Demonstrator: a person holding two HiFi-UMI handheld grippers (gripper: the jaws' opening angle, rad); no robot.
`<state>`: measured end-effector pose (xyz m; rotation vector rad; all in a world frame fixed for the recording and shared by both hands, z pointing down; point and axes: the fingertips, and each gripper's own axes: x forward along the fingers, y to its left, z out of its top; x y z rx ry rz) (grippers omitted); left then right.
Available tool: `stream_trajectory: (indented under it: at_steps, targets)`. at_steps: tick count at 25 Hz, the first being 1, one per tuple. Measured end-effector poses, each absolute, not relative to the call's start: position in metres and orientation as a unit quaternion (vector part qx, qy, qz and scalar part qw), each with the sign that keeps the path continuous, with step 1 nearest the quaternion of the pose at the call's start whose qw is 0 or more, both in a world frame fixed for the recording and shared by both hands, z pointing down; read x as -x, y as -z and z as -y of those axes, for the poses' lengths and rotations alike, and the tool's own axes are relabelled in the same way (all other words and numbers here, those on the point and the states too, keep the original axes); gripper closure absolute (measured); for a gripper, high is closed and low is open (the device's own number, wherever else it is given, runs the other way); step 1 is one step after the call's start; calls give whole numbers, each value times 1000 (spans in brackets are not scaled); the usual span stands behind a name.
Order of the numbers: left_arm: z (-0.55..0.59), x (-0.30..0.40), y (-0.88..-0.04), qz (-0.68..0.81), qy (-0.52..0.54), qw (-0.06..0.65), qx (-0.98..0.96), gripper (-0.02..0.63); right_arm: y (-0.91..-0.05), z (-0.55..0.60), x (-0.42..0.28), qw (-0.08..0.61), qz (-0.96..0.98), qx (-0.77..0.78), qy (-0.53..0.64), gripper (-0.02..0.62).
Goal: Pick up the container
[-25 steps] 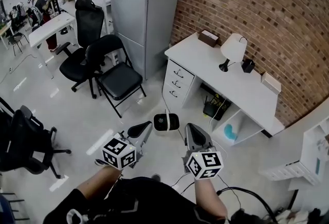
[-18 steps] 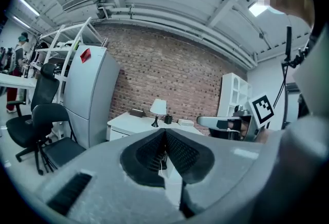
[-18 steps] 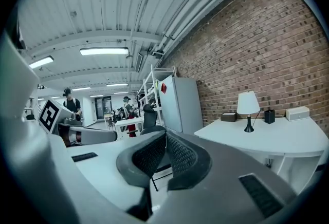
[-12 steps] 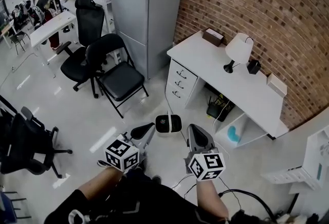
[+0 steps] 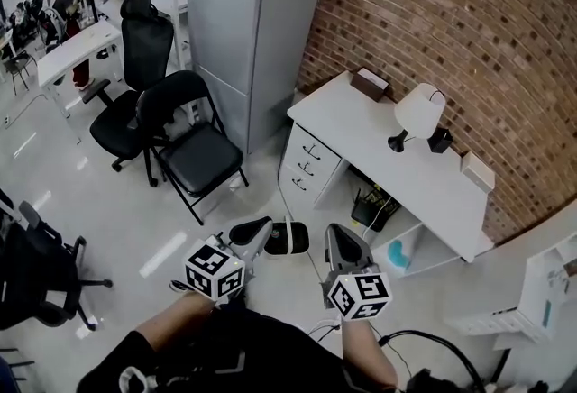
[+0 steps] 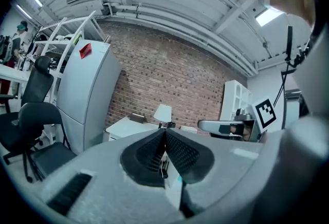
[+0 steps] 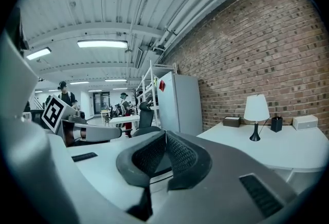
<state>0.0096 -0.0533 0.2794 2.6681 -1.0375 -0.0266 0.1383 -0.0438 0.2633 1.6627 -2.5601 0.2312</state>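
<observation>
No single container stands out. On the white desk (image 5: pixel 361 123) I see a brown box (image 5: pixel 369 84), a white lamp (image 5: pixel 417 112), a small black cup (image 5: pixel 439 140) and a white box (image 5: pixel 475 172). My left gripper (image 5: pixel 255 234) and right gripper (image 5: pixel 338 243) are held side by side over the floor, well short of the desk. Both are shut and hold nothing. In the left gripper view the pads meet at the left gripper's (image 6: pixel 164 138) tip, with the lamp (image 6: pixel 163 113) beyond. The right gripper's (image 7: pixel 165 141) pads meet too, with the lamp (image 7: pixel 256 110) and black cup (image 7: pixel 276 124) off to its right.
A black-and-white object (image 5: pixel 287 238) lies on the floor between the gripper tips. A grey fridge (image 5: pixel 252 22) stands left of the desk, with a black folding chair (image 5: pixel 194 143) and office chair (image 5: pixel 131 85) before it. Desk drawers (image 5: pixel 302 161) face me. A white shelf (image 5: pixel 541 292) stands at right.
The view and both grippers have advanced together toward the desk and fridge. The floor object now sits lower in the head view, level with the gripper tips. Both jaws stay shut.
</observation>
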Motion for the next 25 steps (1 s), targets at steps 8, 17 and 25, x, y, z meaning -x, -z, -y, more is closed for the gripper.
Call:
stream_trajectory:
  at_steps: [8, 17, 25]
  targets:
    - [122, 9, -286, 346, 4, 148, -927, 595, -272, 112, -120, 51, 832, -547, -83, 586]
    - [177, 20, -297, 319, -9, 156, -935, 595, -285, 166, -114, 56, 813, -572, -96, 586]
    - [211, 14, -339, 326, -36, 185, -926, 595, -321, 197, -130, 81, 801, -581, -122, 586]
